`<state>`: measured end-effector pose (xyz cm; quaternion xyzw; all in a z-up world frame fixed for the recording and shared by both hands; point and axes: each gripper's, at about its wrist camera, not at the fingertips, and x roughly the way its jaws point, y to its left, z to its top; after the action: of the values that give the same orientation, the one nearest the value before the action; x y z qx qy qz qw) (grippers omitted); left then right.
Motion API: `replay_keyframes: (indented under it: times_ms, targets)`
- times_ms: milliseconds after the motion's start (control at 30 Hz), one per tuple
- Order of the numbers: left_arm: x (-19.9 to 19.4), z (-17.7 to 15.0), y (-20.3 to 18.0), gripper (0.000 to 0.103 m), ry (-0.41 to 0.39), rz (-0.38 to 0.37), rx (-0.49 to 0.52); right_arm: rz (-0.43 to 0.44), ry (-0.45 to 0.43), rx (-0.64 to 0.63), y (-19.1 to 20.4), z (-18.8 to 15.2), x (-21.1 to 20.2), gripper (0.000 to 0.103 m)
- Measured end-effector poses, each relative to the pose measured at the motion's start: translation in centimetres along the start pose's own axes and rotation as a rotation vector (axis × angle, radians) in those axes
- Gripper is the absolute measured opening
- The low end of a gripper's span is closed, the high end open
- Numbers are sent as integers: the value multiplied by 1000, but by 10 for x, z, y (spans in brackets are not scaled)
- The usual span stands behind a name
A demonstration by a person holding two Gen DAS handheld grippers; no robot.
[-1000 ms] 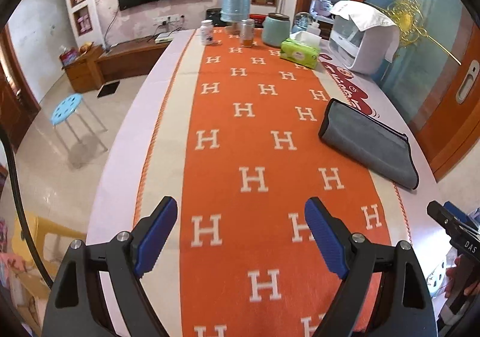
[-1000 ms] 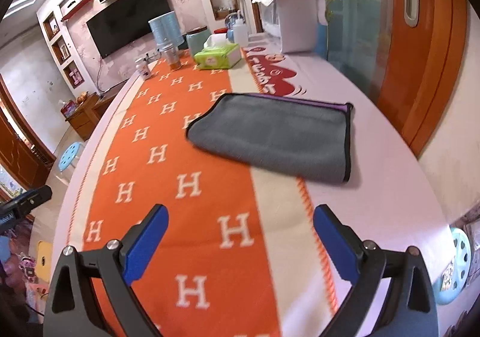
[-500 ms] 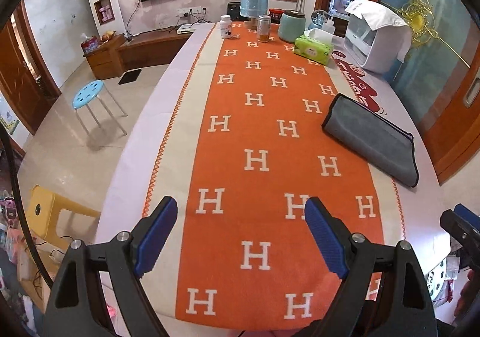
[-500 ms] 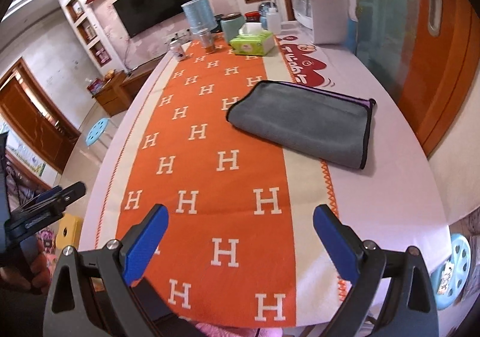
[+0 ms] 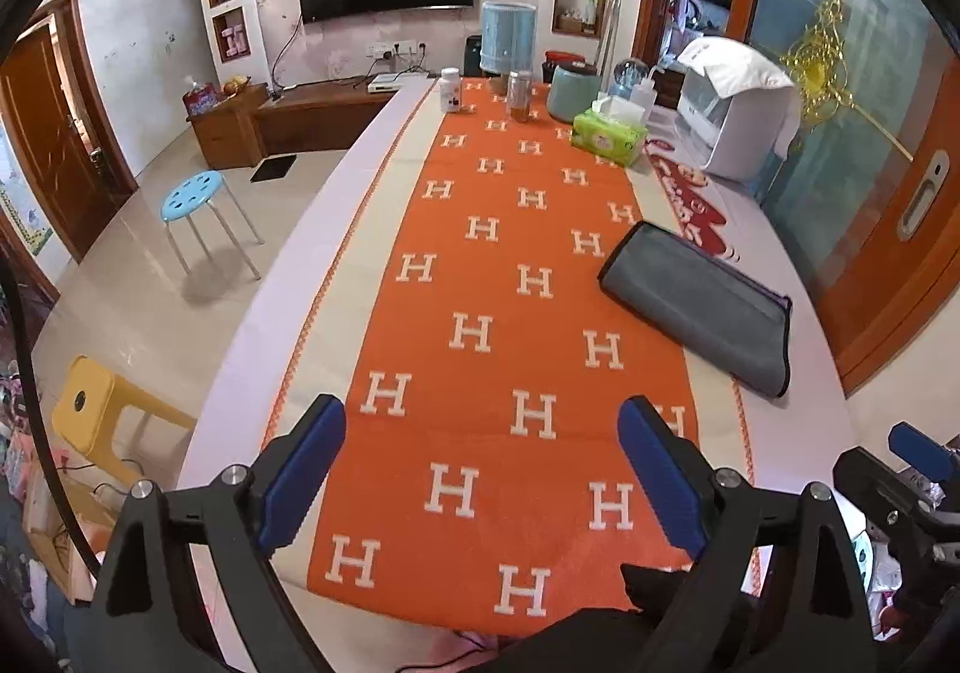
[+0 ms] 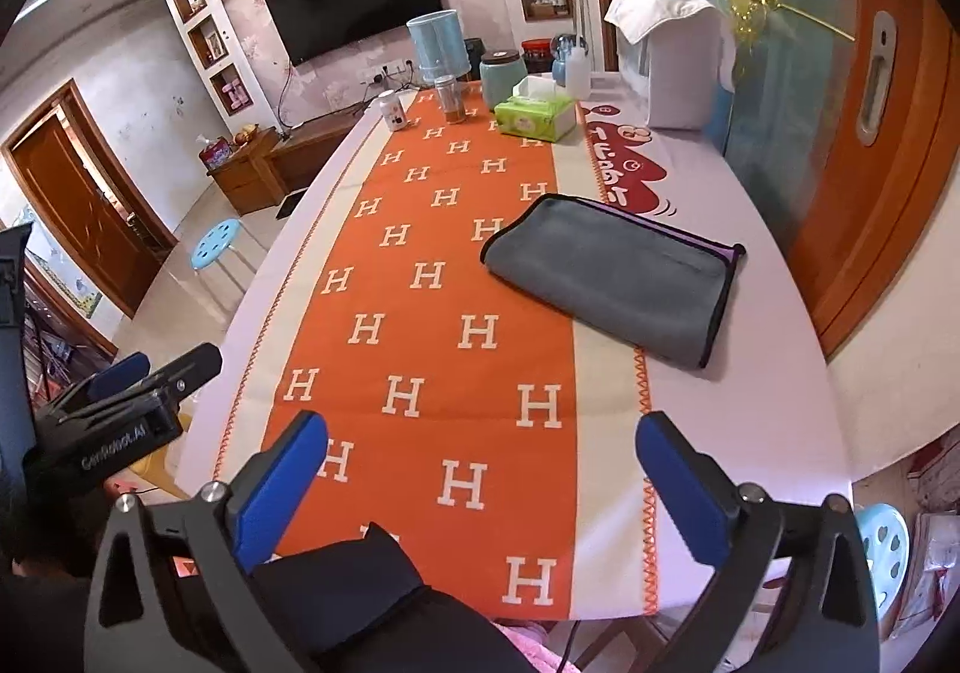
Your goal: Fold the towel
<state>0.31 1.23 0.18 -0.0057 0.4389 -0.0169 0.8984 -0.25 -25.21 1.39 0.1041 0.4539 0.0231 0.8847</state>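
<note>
A grey towel (image 5: 702, 307) with a dark border lies folded flat on the right side of the table, partly on the orange H-patterned runner (image 5: 498, 313). It also shows in the right wrist view (image 6: 612, 277). My left gripper (image 5: 480, 469) is open and empty, held back above the table's near edge, well short of the towel. My right gripper (image 6: 480, 481) is open and empty too, also at the near edge. The left gripper shows at the left of the right wrist view (image 6: 120, 409).
At the far end stand a green tissue pack (image 5: 609, 136), a jar (image 5: 519, 96), a white bottle (image 5: 450, 89), a teal canister (image 5: 570, 94) and a white appliance (image 5: 738, 115). A blue stool (image 5: 195, 199) and a yellow stool (image 5: 102, 409) stand left of the table.
Both grippers have pulled back and up from the table toward its near edge. The towel has not moved. Both stay open.
</note>
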Motion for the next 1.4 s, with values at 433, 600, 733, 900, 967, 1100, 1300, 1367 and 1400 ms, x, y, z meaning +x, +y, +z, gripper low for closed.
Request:
replay_keyframes:
  times_ms: [433, 600, 733, 900, 967, 1100, 1300, 1367, 1400]
  targets:
    - [-6, -27, 3, 102, 22, 37, -5, 72, 38, -3, 9, -28, 5, 103]
    - [-9, -28, 8, 102, 21, 43, -2, 85, 38, -22, 18, -30, 6, 103]
    - [-11, -29, 11, 102, 7, 43, -3, 90, 36, -31, 24, -30, 5, 103]
    - [-10, -29, 14, 102, 16, 46, -4, 91, 40, -36, 27, -31, 5, 103]
    - [-10, -30, 15, 102, 21, 44, -4, 91, 41, -36, 26, -31, 5, 103]
    - [-10, -31, 16, 102, 26, 45, 1, 89, 51, -32, 27, -33, 5, 103]
    - [-10, -31, 15, 102, 24, 46, 0, 92, 65, -29, 27, -35, 9, 103]
    - [-10, -31, 15, 102, 24, 45, -1, 93, 66, -30, 27, -34, 10, 103]
    - [-10, -31, 15, 102, 24, 46, -1, 92, 66, -30, 27, -34, 10, 103]
